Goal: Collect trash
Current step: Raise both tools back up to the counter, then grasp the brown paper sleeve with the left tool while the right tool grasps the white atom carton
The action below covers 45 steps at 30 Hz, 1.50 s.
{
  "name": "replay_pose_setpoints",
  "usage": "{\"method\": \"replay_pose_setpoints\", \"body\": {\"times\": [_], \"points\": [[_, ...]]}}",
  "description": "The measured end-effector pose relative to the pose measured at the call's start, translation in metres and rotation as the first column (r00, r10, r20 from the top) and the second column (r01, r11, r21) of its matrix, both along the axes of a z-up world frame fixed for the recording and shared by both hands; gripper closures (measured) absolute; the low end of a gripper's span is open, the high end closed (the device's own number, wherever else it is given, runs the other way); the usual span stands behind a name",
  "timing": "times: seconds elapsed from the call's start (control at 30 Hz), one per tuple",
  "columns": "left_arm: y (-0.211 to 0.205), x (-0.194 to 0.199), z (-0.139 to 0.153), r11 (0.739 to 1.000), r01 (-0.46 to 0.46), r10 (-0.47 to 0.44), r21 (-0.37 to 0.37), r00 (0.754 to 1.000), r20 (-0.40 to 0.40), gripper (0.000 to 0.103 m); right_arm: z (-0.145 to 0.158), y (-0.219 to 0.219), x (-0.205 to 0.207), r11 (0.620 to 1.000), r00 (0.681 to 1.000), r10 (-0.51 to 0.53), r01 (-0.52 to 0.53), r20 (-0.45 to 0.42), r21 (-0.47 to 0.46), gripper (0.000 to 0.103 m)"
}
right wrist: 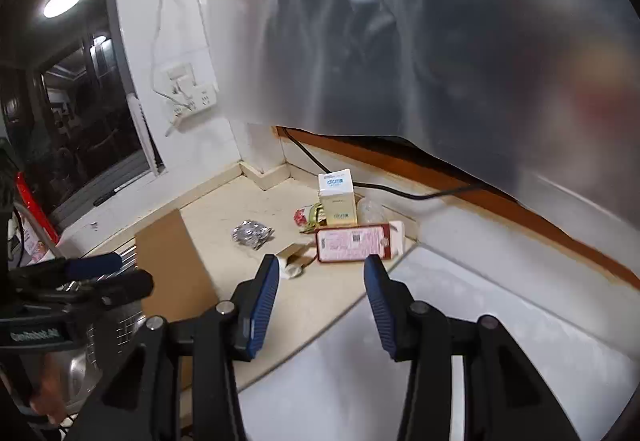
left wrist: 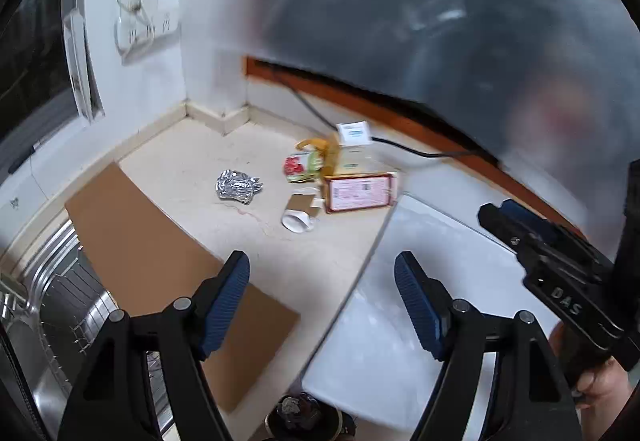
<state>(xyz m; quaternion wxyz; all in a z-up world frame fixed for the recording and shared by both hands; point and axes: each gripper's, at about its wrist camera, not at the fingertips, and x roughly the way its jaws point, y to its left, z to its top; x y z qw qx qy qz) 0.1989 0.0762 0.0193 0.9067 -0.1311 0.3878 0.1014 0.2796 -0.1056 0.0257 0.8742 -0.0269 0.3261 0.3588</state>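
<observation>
A cream kitchen counter [left wrist: 192, 169] runs into a white-walled corner beside a dark window, a steel sink [left wrist: 60, 321] at one end and a white appliance top [left wrist: 420, 261] at the other. A blurred grey plastic sheet, seemingly a bag [left wrist: 440, 21], hangs across the upper part of both views.

Nearest the cameras, the left gripper [left wrist: 322, 305] and right gripper [right wrist: 322, 305] hover above the counter, each with its blue pads spread and nothing between them. A flat sheet of brown cardboard [left wrist: 152, 261] lies just left of them, by the sink.

The landmark is the red-bordered flat box [left wrist: 358, 192], lying label-up at the counter's edge against the appliance. Just in front of it to the left lies a tipped paper cup [left wrist: 298, 217]: likely light and easily crushed, best pinched at the rim. Farther left, well apart, sits a crumpled ball of foil [left wrist: 238, 187], probably weightless, springy and easy to nip anywhere. Just behind the box lie a red-and-green wrapper [left wrist: 300, 165] and what looks like a banana peel [left wrist: 320, 149], soft and possibly slippery. Behind those stands a small upright white carton [right wrist: 337, 197], stiff-sided, best taken across its narrow faces. The red-bordered box itself looks rigid and light; its long edges offer the surest hold.
</observation>
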Motion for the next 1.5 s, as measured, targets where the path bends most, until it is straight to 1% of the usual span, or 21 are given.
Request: {"method": "replay_pose_setpoints", "body": {"times": [0.07,0.13,0.23,0.33,0.43,0.57,0.7,0.83,0.9,0.93,1.03,1.1,1.13,1.17,1.27,1.4,1.5], "points": [[0.011,0.032,-0.018,0.999,-0.033,0.033,-0.012,0.999,-0.037,0.03,-0.012,0.013,0.026,1.0,0.999,0.02,-0.021,-0.026,-0.007,0.049],[0.017,0.065,-0.036,0.998,-0.062,0.06,-0.031,0.996,-0.065,0.03,-0.026,0.029,0.054,0.999,0.999,0.037,-0.038,-0.04,-0.015,0.049],[0.025,0.098,-0.063,0.995,-0.084,0.079,-0.049,0.992,-0.103,0.03,-0.045,0.047,0.084,0.998,0.999,0.046,-0.047,-0.028,-0.038,0.049],[0.035,0.132,-0.095,0.991,-0.118,0.106,-0.063,0.981,-0.165,0.03,-0.063,0.063,0.11,0.998,0.998,0.047,-0.048,-0.034,-0.041,0.049],[0.042,0.159,-0.124,0.99,-0.125,0.106,-0.071,0.967,-0.233,0.03,-0.075,0.071,0.128,0.998,0.997,0.049,-0.051,-0.051,-0.03,0.049],[0.043,0.18,-0.148,0.992,-0.109,0.089,-0.056,0.955,-0.283,0.03,-0.088,0.08,0.145,0.998,0.995,0.054,-0.056,-0.081,-0.014,0.049],[0.045,0.199,-0.17,0.993,-0.103,0.078,-0.058,0.939,-0.336,0.03,-0.096,0.089,0.155,0.997,0.992,0.075,-0.075,-0.102,-0.001,0.049],[0.05,0.207,-0.177,0.989,-0.127,0.094,-0.072,0.932,-0.349,0.03,-0.103,0.098,0.161,0.996,0.991,0.087,-0.088,-0.105,-0.005,0.048],[0.052,0.214,-0.183,0.988,-0.127,0.09,-0.082,0.931,-0.355,0.03,-0.108,0.102,0.164,0.996,0.99,0.089,-0.09,-0.109,-0.007,0.045],[0.051,0.216,-0.185,0.989,-0.124,0.086,-0.083,0.929,-0.36,0.03,-0.11,0.104,0.165,0.996,0.99,0.09,-0.091,-0.11,-0.008,0.043],[0.048,0.221,-0.191,0.992,-0.107,0.074,-0.068,0.923,-0.379,0.03,-0.115,0.11,0.167,0.995,0.99,0.093,-0.095,-0.11,-0.012,0.043],[0.048,0.223,-0.194,0.992,-0.107,0.077,-0.059,0.921,-0.382,0.036,-0.118,0.114,0.169,0.995,0.99,0.092,-0.094,-0.108,-0.022,0.042],[0.049,0.223,-0.196,0.991,-0.11,0.075,-0.072,0.921,-0.381,0.045,-0.119,0.116,0.169,0.995,0.991,0.09,-0.093,-0.102,-0.025,0.042],[0.05,0.224,-0.196,0.991,-0.115,0.081,-0.071,0.925,-0.372,0.048,-0.119,0.119,0.169,0.995,0.991,0.089,-0.092,-0.095,-0.027,0.042],[0.054,0.222,-0.195,0.988,-0.124,0.083,-0.096,0.933,-0.351,0.049,-0.121,0.129,0.171,0.995,0.994,0.081,-0.085,-0.072,-0.043,0.042],[0.055,0.217,-0.194,0.988,-0.137,0.107,-0.066,0.937,-0.333,0.049,-0.123,0.142,0.173,0.996,0.996,0.07,-0.073,-0.046,-0.056,0.042],[0.055,0.206,-0.19,0.986,-0.151,0.122,-0.064,0.938,-0.324,0.049,-0.125,0.152,0.174,0.995,0.997,0.067,-0.069,-0.028,-0.067,0.042]]}}
